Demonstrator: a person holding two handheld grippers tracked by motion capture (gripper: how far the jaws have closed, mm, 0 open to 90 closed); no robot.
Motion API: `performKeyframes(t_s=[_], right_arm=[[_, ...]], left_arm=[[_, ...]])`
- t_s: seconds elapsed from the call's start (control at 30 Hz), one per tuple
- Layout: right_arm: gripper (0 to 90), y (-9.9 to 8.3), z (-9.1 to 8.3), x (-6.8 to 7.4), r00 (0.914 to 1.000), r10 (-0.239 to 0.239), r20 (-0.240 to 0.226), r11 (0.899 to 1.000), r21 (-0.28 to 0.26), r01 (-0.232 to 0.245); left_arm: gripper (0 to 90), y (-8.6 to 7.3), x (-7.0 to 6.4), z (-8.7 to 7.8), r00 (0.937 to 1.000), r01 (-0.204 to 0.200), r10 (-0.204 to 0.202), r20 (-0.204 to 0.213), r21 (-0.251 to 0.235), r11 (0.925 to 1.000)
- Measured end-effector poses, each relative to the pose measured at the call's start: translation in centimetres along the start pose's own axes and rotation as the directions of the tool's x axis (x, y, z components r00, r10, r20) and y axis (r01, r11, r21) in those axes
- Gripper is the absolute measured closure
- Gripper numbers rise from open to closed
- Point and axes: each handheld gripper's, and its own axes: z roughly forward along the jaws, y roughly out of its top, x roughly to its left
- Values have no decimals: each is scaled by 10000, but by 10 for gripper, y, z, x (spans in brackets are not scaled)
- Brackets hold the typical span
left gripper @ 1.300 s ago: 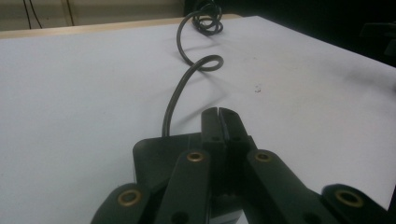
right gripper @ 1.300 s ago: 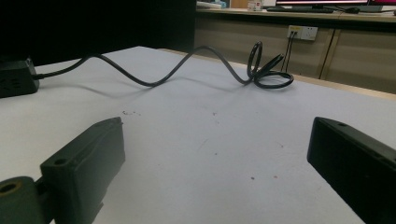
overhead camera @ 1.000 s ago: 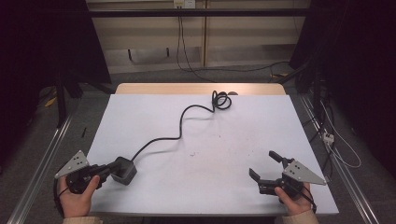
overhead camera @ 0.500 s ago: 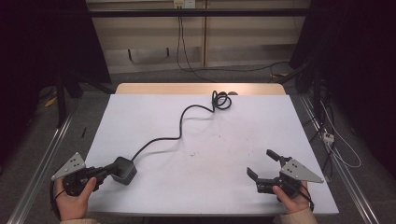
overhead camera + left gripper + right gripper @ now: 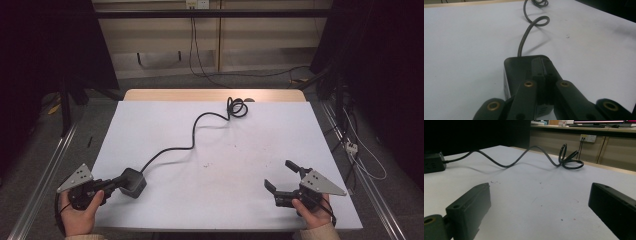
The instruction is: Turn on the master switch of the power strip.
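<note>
From above we see our left gripper [image 5: 116, 183] clamped on the one black power block [image 5: 133, 181] at the table's [image 5: 320, 150] near left; our right gripper [image 5: 282, 176] gapes empty. The right gripper view adds one wall socket [image 5: 588, 138] behind the single coiled cable [image 5: 567, 157].

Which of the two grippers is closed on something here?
The left gripper: its jaws pinch the black power block at the cable's end. The right gripper is spread open over bare table.
</note>
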Motion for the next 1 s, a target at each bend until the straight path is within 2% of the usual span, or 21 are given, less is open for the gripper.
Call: performKeyframes(t_s=[0.2,0.4,0.57,1.0], right_arm=[[34,0,0,0,10000,5,-21,10000,4,-5],[34,0,0,0,10000,13,-38,10000,31,-13],[34,0,0,0,10000,-16,-39,10000,27,16],[34,0,0,1,10000,-18,-65,10000,46,18]], left_arm=[[900,0,0,0,10000,37,-36,-49,54,10000],[900,1,-2,2,9998,-173,175,-86,180,9997],[900,-1,0,2,10000,34,-34,25,60,10000],[900,-3,1,2,10000,83,-83,36,33,10000]])
